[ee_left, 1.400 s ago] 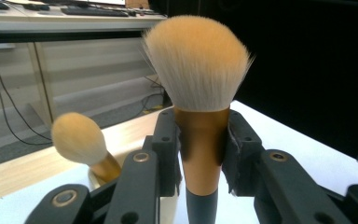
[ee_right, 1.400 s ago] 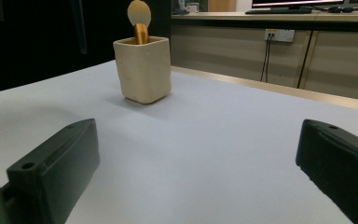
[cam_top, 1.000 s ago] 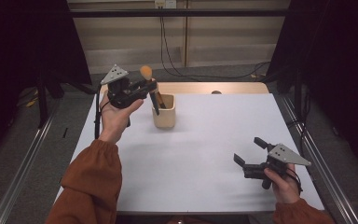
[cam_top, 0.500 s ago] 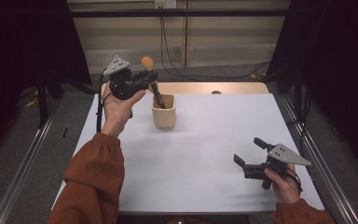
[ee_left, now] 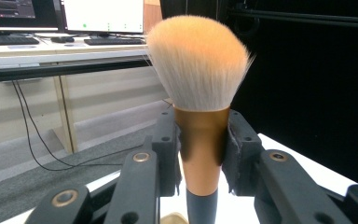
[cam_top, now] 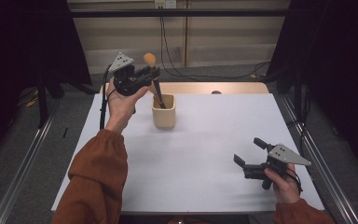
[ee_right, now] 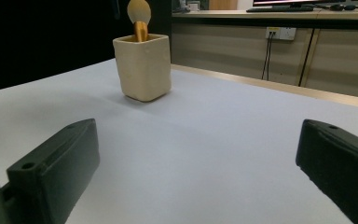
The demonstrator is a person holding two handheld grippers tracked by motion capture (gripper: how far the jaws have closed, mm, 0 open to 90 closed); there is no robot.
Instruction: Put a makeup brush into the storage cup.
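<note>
My left gripper [cam_top: 150, 74] clamps the brush [ee_left: 200, 140] by its gold collar, handle tip inside the cup [cam_top: 163, 112] (bristles stay clean); my right gripper [cam_top: 253, 151] rests open, well apart.

Brush [ee_left: 199, 116]: soft, fine bristles, pale at the tips and orange toward the crown; ferrule of smooth copper-coloured metal with a satin sheen; handle below it dark grey and matt. Cup [ee_right: 143, 66]: cream, matt, slightly uneven walls, ceramic or stone-like by appearance. Left hand-held gripper [ee_left: 200, 154]: matt black plastic jaws with brass-coloured rivets, pads faced in rough dark foam or rubber. Right hand-held gripper [ee_right: 196, 172]: the same matt black plastic. Bench [cam_top: 214, 154]: smooth, matt white top with a light wood edge. Sleeve [cam_top: 95, 182]: rust-coloured cloth.
</note>
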